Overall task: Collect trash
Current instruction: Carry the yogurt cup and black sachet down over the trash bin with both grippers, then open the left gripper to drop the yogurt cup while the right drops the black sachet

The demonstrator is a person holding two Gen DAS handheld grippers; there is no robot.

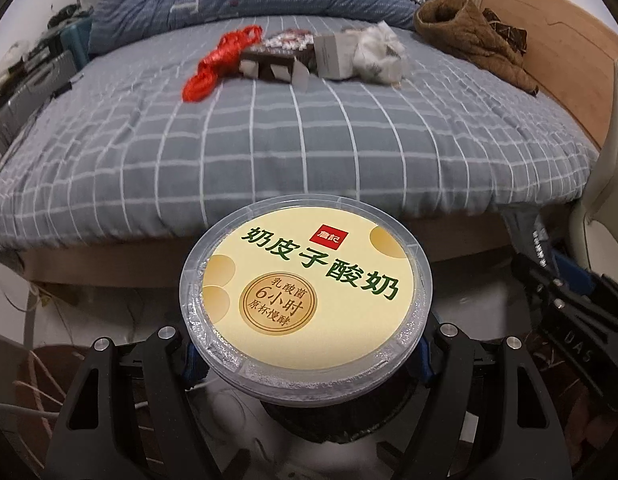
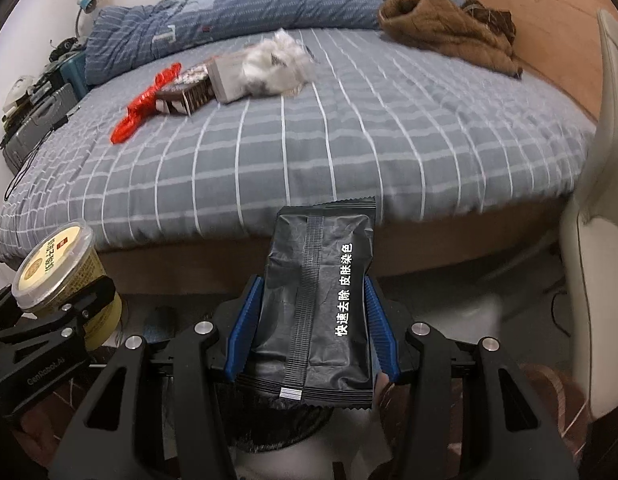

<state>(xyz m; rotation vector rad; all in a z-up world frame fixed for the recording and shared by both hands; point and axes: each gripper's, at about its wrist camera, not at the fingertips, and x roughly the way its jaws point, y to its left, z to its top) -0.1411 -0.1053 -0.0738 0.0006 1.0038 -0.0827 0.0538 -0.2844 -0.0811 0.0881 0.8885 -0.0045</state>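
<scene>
Black foil sachet [image 2: 317, 304], pinched in the right gripper [image 2: 313, 320], or the lidded yogurt tub [image 1: 305, 296] clamped in the left gripper [image 1: 305, 356], could slip past the dark-lined bin [image 1: 321, 420] below.

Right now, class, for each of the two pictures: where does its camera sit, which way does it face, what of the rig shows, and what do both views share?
Left wrist: sits behind the left claw, facing the grey checked bed; its black fingers clamp a round yellow-lidded yoghurt tub.
Right wrist: sits behind the right claw, facing the same bed; blue pads grip a black foil sachet; the left claw and tub show at its left.
Shared: red ribbon, brown garment, white tissue wad.
</scene>
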